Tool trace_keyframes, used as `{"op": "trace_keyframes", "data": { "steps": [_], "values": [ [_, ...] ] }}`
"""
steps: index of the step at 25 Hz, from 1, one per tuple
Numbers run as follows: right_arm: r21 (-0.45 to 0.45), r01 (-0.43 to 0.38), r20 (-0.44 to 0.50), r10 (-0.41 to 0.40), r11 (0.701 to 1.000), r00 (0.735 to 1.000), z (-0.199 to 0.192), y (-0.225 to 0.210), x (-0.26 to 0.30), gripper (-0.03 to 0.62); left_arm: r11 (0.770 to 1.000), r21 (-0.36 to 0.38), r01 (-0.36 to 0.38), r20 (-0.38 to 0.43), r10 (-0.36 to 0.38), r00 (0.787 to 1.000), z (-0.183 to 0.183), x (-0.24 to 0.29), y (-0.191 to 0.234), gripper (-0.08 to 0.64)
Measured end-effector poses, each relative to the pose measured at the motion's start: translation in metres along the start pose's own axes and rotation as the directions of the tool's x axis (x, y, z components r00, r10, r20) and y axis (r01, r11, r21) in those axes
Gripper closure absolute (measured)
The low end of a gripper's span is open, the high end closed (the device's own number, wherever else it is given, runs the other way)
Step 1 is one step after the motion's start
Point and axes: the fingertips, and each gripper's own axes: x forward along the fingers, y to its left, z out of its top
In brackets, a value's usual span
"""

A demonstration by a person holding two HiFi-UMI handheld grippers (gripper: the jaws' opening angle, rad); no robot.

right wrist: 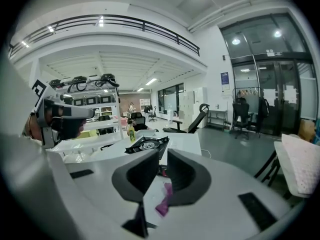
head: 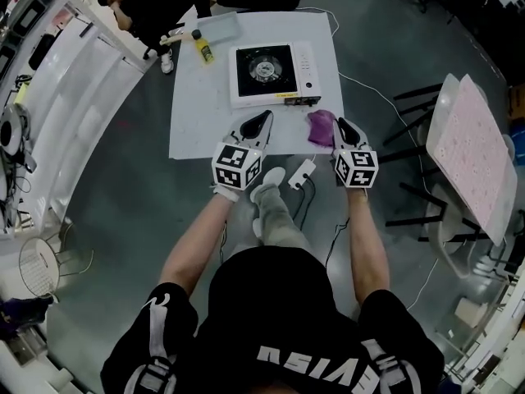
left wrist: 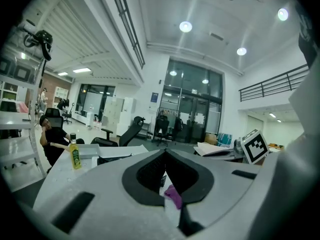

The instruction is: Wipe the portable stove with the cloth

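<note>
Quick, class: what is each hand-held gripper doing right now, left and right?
Left hand-held gripper: closed, holding nothing.
Right hand-held gripper: closed, holding nothing; the purple cloth lies beside it.

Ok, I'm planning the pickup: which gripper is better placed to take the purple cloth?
Right, probably. The right gripper sits just beside the crumpled purple cloth at the white table's near edge; the left gripper is farther away. Both look shut, so it must open first.
</note>
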Motion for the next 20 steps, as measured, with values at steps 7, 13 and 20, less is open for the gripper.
{"op": "trace_keyframes", "data": {
  "steps": [7,13,20],
  "values": [
    [0.004,-0.014,-0.034,0.014,1.0,0.999,-0.024,-0.01,0.022,0.528,1.0,-0.012,0.026,-0.012,-0.026,1.0,-0.016,0.024,0.001,0.554],
    [0.028,-0.021,-0.055,0.023,0.999,0.998,-0.045,-0.019,0.038,0.486,0.998,-0.011,0.055,-0.046,-0.055,0.997,-0.035,0.046,-0.004,0.554],
    [0.041,-0.03,-0.101,0.034,0.999,0.994,-0.082,-0.03,0.062,0.438,0.997,-0.026,0.076,-0.077,-0.077,0.994,-0.063,0.068,-0.004,0.554]
  ]
}}
